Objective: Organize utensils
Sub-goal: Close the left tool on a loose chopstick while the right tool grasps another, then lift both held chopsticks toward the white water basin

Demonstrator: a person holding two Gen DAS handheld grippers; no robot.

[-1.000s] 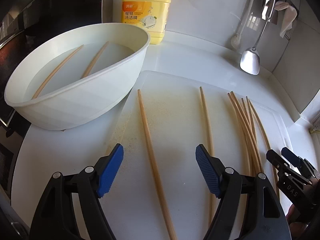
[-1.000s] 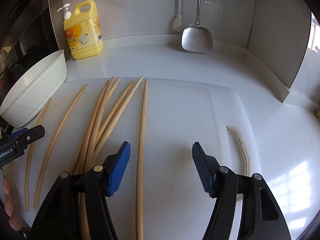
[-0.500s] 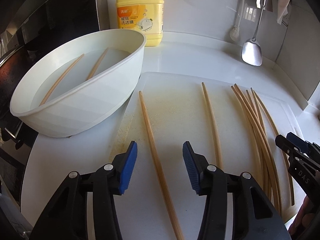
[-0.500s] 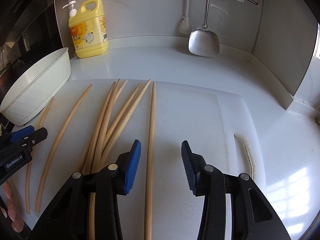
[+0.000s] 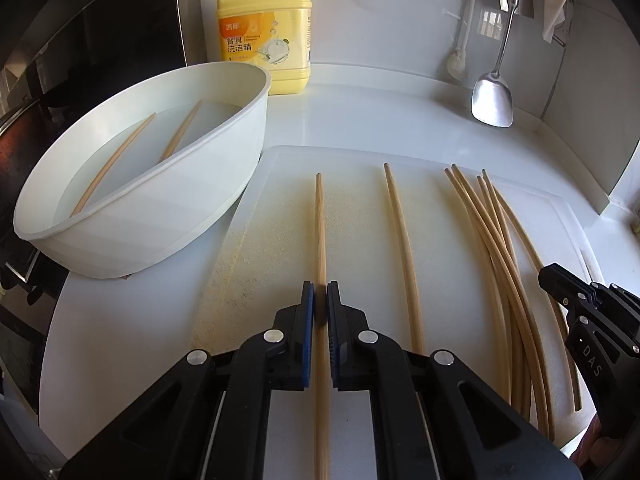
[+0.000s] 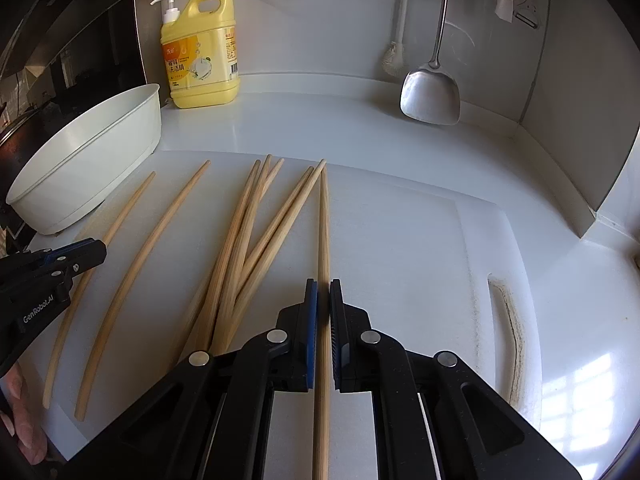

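- Both sets of jaws have snapped inward from wide apart since a second ago.
- Left gripper now clamps the leftmost chopstick on the white cutting board.
- Right gripper pinches the rightmost chopstick, beside the loose bundle.
- Two chopsticks sit inside the white basin.

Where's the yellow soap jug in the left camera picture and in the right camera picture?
Left wrist view: the yellow soap jug stands top centre, just behind the white basin.
Right wrist view: the jug is upper left, beyond the basin.
Shared landmark: the metal spatula hanging at the back wall.
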